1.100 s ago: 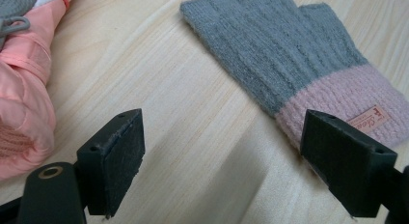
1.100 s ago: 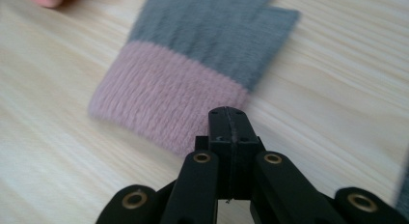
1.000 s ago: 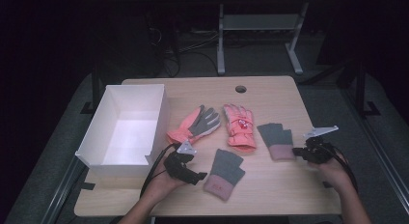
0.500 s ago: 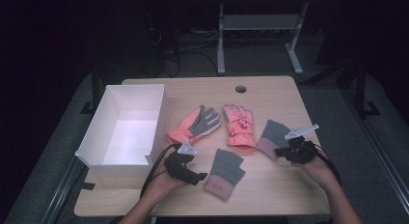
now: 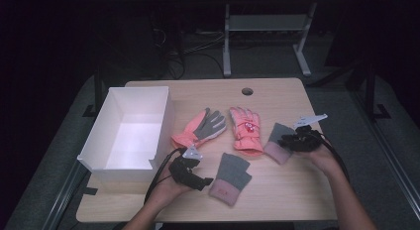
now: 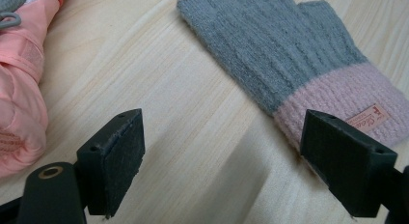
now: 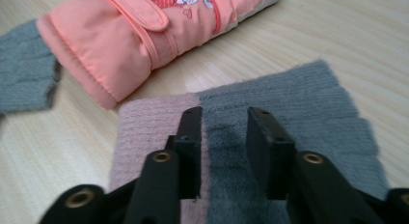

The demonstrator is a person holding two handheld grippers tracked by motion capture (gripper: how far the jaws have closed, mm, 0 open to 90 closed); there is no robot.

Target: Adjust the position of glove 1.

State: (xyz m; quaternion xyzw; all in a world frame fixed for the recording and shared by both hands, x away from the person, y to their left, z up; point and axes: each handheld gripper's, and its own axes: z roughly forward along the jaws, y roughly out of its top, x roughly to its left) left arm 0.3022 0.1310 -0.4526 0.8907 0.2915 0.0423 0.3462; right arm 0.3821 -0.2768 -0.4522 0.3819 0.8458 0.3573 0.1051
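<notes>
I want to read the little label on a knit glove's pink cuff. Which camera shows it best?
The left gripper view: the label sits close up on the near knit glove, partly hidden by a jaw, its lettering too small to read. The high view shows that glove whole, the label just a speck. The right gripper view shows its grey edge.

Left hand-held gripper [image 5: 204, 182] jaws wide apart, low; right hand-held gripper [image 5: 283, 140] jaws just opening, narrow gap.
</notes>
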